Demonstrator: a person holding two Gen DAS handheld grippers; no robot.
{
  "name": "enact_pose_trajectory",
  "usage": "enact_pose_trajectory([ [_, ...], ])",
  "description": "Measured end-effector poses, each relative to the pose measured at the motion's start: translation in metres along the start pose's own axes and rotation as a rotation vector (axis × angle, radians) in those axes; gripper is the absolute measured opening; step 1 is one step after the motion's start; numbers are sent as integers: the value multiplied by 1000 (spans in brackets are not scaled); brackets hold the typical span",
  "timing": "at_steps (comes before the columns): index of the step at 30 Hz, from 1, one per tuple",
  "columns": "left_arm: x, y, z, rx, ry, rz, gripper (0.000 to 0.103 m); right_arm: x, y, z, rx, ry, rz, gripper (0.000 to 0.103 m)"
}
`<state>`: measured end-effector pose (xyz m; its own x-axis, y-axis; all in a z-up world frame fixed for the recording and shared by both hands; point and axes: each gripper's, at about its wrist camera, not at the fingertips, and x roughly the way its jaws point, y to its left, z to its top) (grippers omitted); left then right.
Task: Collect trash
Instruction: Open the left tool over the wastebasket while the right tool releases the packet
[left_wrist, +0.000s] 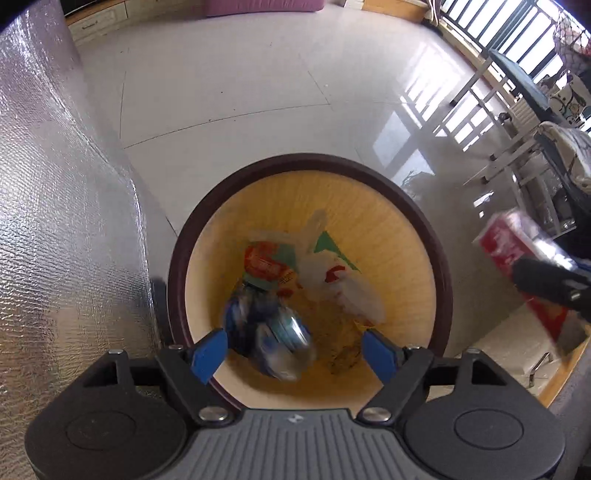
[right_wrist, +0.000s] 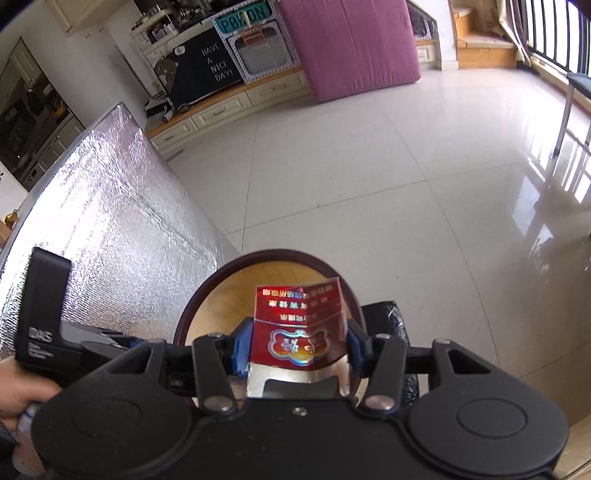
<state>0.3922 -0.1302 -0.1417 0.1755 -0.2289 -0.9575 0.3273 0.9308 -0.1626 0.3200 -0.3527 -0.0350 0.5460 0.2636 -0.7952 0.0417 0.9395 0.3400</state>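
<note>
A round bin with a dark brown rim (left_wrist: 310, 162) and a yellow inner wall stands on the floor, and I look straight down into it. At its bottom lie a red-and-green wrapper (left_wrist: 269, 266) and clear plastic (left_wrist: 332, 284). My left gripper (left_wrist: 295, 350) is open over the bin. A blurred blue can (left_wrist: 269, 332) is below its blue pads, touching neither that I can see. My right gripper (right_wrist: 297, 345) is shut on a red cigarette box (right_wrist: 299, 317) over the near part of the bin rim (right_wrist: 207, 291). The box (left_wrist: 506, 247) also shows at the right edge of the left wrist view.
A silver foil-covered surface (right_wrist: 110, 206) stands right beside the bin on the left. Glossy white floor tiles (right_wrist: 369, 166) stretch beyond. Metal-legged furniture (left_wrist: 498, 147) is at the right, and a purple mattress (right_wrist: 351, 44) leans on low cabinets at the back. A person's hand (right_wrist: 22, 395) grips the left gripper's handle.
</note>
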Motion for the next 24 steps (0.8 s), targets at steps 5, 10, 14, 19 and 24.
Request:
enact_pose_trajectory([
  [5,-6,2,-5,35,-17,22,82,14,4,-5,15,49,22,52],
  [10,-9,3,-17,80,-9,36,91,27,12,-8,5,96,40,52],
  [14,-4,-1,-30,111,13,32,95,39,16,1,32,101,61,52],
  [19,-5,1,-31,78,-1,-26,103,64,40,21,36,79,118,55],
  [24,-3,10,-31,23,-10,-28,103,85,46,15,37,71,58,102],
])
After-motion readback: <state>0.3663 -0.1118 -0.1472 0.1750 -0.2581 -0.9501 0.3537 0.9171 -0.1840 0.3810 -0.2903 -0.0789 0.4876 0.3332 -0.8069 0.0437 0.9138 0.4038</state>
